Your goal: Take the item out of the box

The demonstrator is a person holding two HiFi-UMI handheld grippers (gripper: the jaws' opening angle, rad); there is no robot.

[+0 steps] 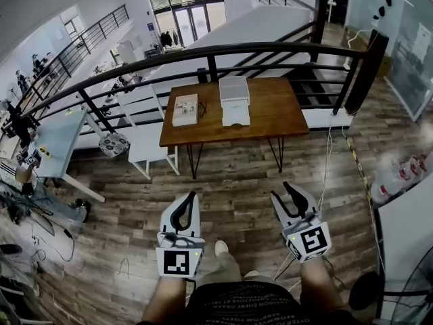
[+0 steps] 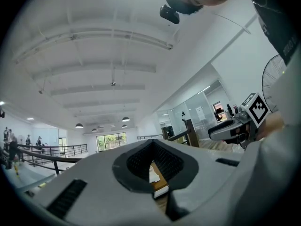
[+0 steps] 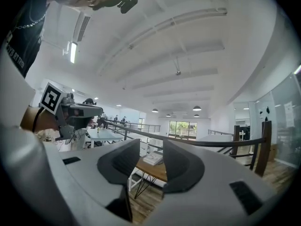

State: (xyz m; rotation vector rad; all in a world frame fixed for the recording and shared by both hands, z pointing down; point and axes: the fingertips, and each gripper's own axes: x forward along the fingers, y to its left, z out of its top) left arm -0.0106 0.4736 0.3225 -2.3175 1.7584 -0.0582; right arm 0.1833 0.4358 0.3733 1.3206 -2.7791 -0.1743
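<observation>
At twelve o'clock from the person, well apart across the plank floor, stands one wooden table (image 1: 270,117) on thin dark legs, backed by a black railing (image 1: 270,47). Three things lie on its top. One white box (image 1: 235,92) sits a little right of the table's middle, with a second pale part joined on at its six o'clock side. What lies inside it cannot be made out from here. One flat cream pack (image 1: 185,110) lies at the box's nine o'clock, apart from it. One small dark thing (image 1: 202,107), too small to name, lies between the two, just beside the pack. One white chair (image 1: 147,141) stands at the table's eight o'clock, near its corner.

Two tongs are held low in the head view, each with one marker cube at its rear, and both are far short of the table. The left tongs (image 1: 190,196) are at seven o'clock of the picture. Their dark curved jaws meet at the tips and leave only an oval hollow behind them. The left gripper view (image 2: 153,145) shows the same: the tips are together, nothing is held, and a strip of the distant tabletop shows through the hollow.

The right tongs (image 1: 280,191) are at five o'clock, with the two jaws spread in a V. In the right gripper view (image 3: 151,147) the pads stand apart with nothing between them. Only the far table and a pale thing on it show through the gap. One shoe (image 1: 221,248) shows on the floor between the two tongs.
</observation>
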